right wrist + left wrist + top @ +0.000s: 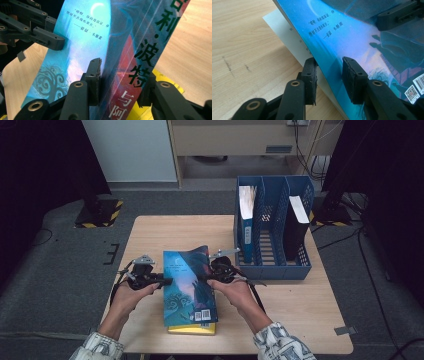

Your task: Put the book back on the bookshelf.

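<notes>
Both clamped on blue book (190,285) over yellow book (192,329) near table's front edge, left gripper (329,80) on page edge, right gripper (122,82) across spine; uneven lift risks twist, slipping.

Blue book (189,285) w/ dark swirl-tree art, white text, barcode; yellow book (192,329) under it. Light wood-grain table (300,315). Blue slotted file rack (274,267). Black hand-held grippers.
</notes>
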